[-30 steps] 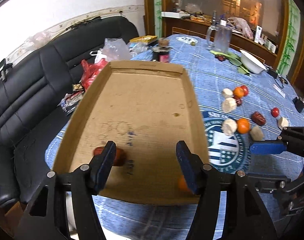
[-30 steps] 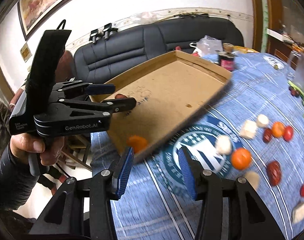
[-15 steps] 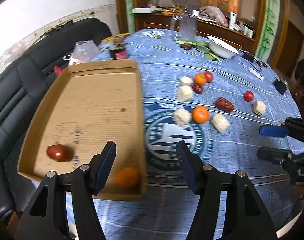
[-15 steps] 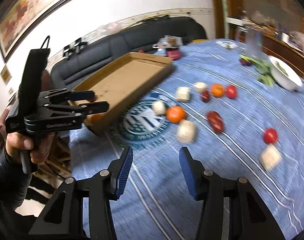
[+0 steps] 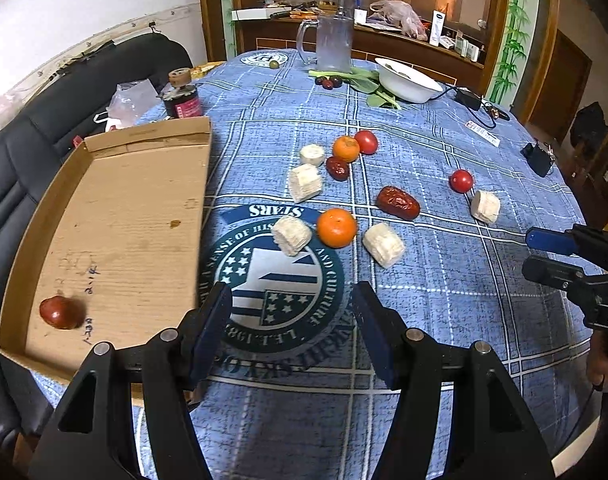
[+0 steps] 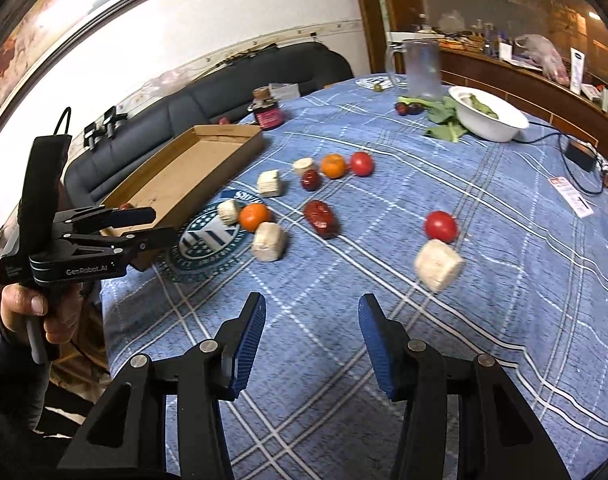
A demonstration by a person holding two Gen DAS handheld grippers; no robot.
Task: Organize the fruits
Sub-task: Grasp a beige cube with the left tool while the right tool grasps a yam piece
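Both the left gripper (image 5: 291,328) and the right gripper (image 6: 312,344) stood released and empty above the blue checked tablecloth (image 6: 504,280). The shallow brown cardboard tray (image 5: 115,216) lay at the table edge to receive fruit, and already held one small red fruit (image 5: 57,312).

Right gripper (image 6: 311,340) open, empty, over blue cloth (image 6: 504,280) w/ scattered fruit (cardboard tray (image 6: 207,160) far left).
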